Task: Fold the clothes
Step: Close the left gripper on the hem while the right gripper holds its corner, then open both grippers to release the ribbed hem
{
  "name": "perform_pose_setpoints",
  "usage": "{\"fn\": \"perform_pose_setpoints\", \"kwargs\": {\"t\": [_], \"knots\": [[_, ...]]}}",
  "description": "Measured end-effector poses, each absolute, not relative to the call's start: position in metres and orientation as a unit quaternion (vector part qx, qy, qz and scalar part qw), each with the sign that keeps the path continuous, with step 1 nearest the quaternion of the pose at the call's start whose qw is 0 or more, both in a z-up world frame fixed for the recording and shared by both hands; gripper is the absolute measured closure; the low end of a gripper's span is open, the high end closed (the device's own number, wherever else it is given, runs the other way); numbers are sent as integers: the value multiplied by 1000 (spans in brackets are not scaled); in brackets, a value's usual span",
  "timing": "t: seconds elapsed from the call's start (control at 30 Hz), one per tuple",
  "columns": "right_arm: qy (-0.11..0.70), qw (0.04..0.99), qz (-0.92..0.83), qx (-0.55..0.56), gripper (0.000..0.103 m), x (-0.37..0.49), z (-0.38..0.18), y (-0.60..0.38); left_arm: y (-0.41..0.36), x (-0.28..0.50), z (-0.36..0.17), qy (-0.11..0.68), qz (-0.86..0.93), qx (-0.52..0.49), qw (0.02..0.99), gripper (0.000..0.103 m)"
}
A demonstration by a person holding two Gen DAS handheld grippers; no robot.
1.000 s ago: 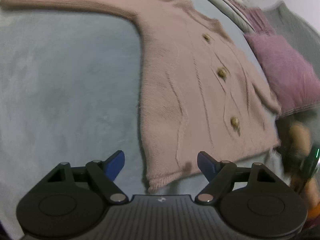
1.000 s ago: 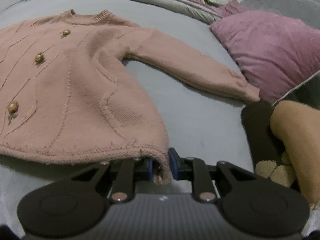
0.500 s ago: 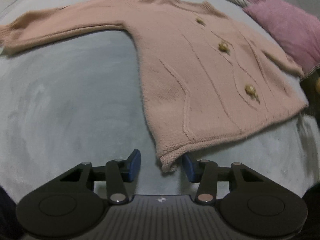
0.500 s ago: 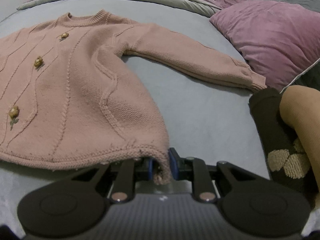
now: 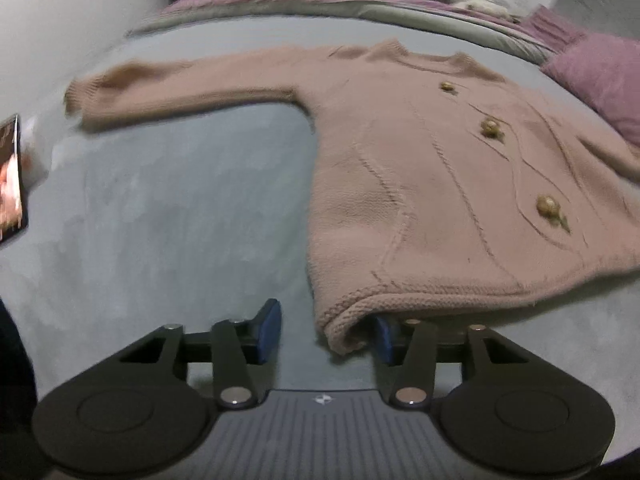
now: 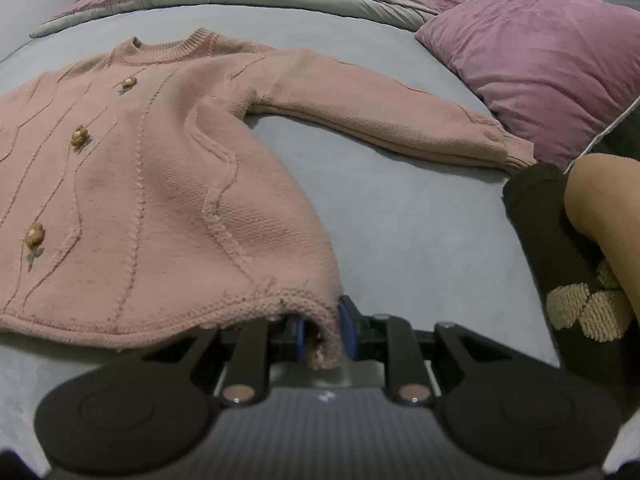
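A pink knitted sweater (image 5: 440, 200) with three small flower buttons lies flat, front up, on the grey bed sheet (image 5: 180, 220), both sleeves spread out. My left gripper (image 5: 326, 336) is at the hem's left corner. Its jaws are closing, the corner hangs between them against the right pad, and the left pad (image 5: 268, 332) still stands apart from the knit. In the right wrist view the sweater (image 6: 160, 200) reaches down to my right gripper (image 6: 324, 334), which is shut on the hem's right corner.
A purple pillow (image 6: 540, 72) lies at the right, past the right sleeve's cuff. A person's leg in a dark patterned sock (image 6: 568, 264) rests on the bed beside my right gripper. A folded duvet (image 5: 320, 4) runs along the back. A dark card (image 5: 10, 184) sits at the far left.
My left gripper moved in on the hem's left corner and its jaws narrowed around it. My right gripper kept its hold on the other corner without moving.
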State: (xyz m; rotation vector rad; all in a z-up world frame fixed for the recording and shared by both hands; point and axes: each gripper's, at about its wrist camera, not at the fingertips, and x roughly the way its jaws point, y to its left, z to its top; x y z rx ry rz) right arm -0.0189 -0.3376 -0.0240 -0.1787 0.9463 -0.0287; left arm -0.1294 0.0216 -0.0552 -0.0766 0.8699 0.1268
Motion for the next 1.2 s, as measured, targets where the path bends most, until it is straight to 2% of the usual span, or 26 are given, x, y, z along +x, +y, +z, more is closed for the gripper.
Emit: {"fn": "perform_pose_setpoints", "kwargs": {"t": [0.1,0.43,0.67,1.2], "knots": [[450,888,-13,-91,85,-21,-21,-336,15,-129,-48,421,53,-5,905,86],[417,898,1,-142,86,-39,8,-325,11,-152,-1,381,43,98,918,91],[410,891,17,-192,86,-56,21,-312,13,-159,-3,411,15,136,901,95],[477,855,44,-200,86,-51,-8,-313,20,-155,-21,477,-13,118,871,96]]}}
